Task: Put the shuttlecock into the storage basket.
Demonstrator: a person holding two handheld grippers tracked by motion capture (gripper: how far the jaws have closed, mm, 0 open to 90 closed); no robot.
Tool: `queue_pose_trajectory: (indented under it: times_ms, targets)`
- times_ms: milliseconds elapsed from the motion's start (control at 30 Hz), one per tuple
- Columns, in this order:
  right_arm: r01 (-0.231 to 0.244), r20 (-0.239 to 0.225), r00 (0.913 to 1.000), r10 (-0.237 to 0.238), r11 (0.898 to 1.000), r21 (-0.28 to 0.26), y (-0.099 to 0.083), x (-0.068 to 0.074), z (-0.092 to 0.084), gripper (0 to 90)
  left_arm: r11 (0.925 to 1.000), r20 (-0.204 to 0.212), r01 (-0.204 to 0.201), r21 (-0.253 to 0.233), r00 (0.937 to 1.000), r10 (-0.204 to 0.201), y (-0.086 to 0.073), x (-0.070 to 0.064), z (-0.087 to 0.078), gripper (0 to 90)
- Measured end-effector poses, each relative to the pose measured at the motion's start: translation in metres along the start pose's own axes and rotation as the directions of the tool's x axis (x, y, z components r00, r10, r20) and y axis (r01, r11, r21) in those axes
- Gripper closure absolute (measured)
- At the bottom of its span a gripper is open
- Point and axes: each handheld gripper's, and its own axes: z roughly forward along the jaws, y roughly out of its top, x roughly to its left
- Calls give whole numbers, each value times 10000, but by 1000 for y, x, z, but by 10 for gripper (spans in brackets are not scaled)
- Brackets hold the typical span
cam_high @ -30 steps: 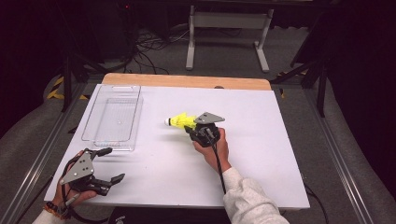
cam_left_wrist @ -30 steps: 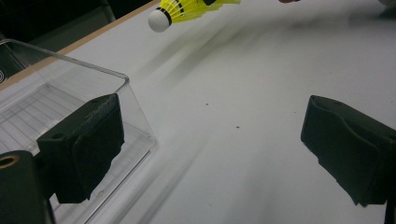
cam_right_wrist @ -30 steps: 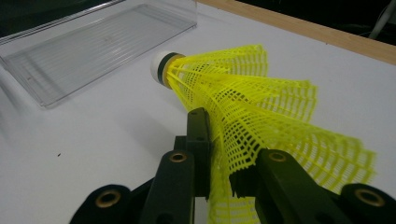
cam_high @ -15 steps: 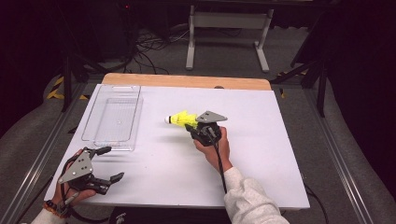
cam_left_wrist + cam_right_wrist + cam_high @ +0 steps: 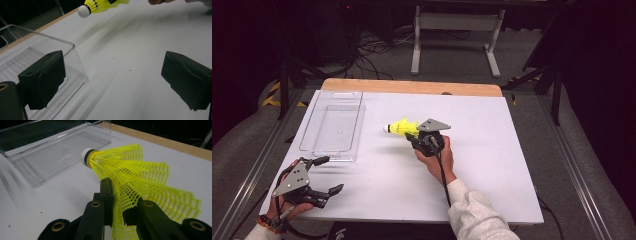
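Observation:
A yellow plastic shuttlecock (image 5: 401, 127) with a white cork tip hangs just above the middle of the white table, tip pointing left toward the tray. My right gripper (image 5: 414, 135) is shut on its mesh skirt (image 5: 130, 185), the two black jaws pinching the netting flat. The shuttlecock (image 5: 93, 6) also shows at the top of the left gripper view. My left gripper (image 5: 326, 175) rests near the table's front left corner, jaws wide apart with nothing between them, its fingers (image 5: 42, 77) beside the tray's near corner.
A clear plastic tray (image 5: 333, 131) lies empty at the left of the table, its near corner (image 5: 75, 47) close to my left gripper. A wooden strip (image 5: 412, 86) edges the table's far side. Stand legs and cables sit on the floor beyond.

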Motion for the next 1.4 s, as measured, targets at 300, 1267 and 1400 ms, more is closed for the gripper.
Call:
queue_pose_trajectory:
  times_ms: [300, 1267, 1400]
  targets:
    - [200, -340, 9992, -205, 9997, -140, 15, 13, 10, 811, 10000, 89, 13, 6, 10000, -13, 0, -1, 1, 62]
    - [821, -1092, 9907, -812, 9966, 43, 50, 47, 49, 837, 10000, 246, 64, -12, 9997, -63, 0, -4, 0, 61]
    - [522, -1181, 9916, -521, 9986, -28, 48, 45, 50, 838, 10000, 206, 67, -3, 9998, -67, 0, -3, 0, 62]
